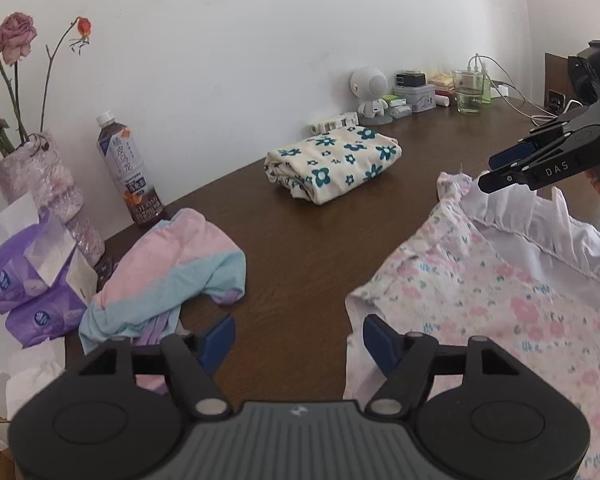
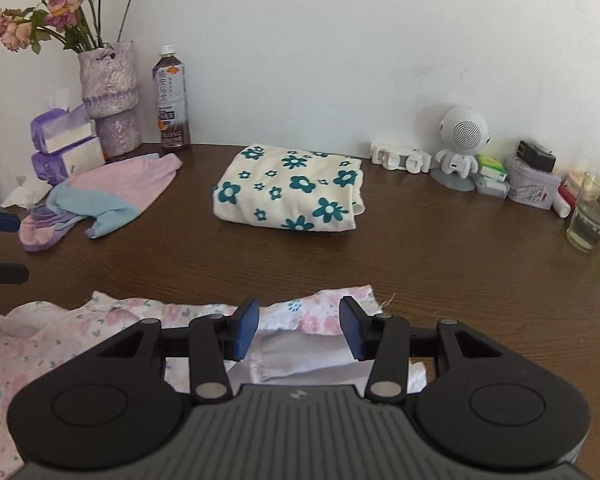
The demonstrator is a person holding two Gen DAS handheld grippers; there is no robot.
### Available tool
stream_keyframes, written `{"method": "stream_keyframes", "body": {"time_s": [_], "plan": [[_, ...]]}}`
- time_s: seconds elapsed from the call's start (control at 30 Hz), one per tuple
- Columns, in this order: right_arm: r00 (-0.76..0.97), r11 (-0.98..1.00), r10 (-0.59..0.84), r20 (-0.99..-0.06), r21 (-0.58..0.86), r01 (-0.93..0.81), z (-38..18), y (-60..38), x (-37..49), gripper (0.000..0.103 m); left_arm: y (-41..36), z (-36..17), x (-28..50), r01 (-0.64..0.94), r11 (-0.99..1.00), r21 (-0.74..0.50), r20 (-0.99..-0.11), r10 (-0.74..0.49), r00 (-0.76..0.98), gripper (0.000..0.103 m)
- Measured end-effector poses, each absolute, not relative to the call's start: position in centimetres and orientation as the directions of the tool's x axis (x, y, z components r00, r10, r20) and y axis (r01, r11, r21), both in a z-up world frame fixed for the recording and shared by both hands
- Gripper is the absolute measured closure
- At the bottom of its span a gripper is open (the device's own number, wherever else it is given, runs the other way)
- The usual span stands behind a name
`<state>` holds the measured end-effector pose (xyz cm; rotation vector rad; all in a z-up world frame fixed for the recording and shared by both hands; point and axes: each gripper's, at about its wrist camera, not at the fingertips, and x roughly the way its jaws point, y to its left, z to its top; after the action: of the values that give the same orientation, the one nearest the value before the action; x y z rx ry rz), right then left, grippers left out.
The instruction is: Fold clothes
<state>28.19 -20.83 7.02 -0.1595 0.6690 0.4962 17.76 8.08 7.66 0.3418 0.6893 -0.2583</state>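
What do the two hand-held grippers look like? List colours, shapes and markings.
Each hand-held gripper, left and right, has a ribbed grey body, two round black discs, black linkage arms with silver pivot pins, and blue finger pads. A small logo marks the grey body. In the left wrist view, the right one's side reads "DAS".

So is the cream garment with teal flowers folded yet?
Folded: the cream garment sits as a compact rectangular bundle, layered edges visible at its end.

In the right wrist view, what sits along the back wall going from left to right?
Tissue packs → vase of dried roses → tea bottle → white plastic clip → round-headed white figure → lavender tin → drinking glass.
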Motion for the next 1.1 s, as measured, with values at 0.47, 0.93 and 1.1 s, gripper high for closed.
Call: {"method": "stream_keyframes", "body": {"time_s": [0.47, 0.93, 1.1], "plan": [[0.598, 0.840, 0.361, -0.715, -0.028, -0.541, 3.4, -20.3, 23.7, 0.050, 8.0, 3.3, 21.9, 0.364, 0.931, -0.021, -0.753, -0.255, 0.607, 0.097], [0.637, 0.873, 0.364, -0.680, 0.011, -0.488, 2.0, -24.2, 21.5, 0.043, 12.0, 3.6, 21.8, 0.101, 0.991, 0.089, -0.722, -0.006, 0.691, 0.075], [0.645, 0.881, 0.374, -0.667, 0.038, -0.472, 2.6, -24.8, 20.8, 0.043, 14.0, 6.8, 17.2, 0.118, 0.993, 0.026, -0.669, -0.070, 0.740, 0.055]]}}
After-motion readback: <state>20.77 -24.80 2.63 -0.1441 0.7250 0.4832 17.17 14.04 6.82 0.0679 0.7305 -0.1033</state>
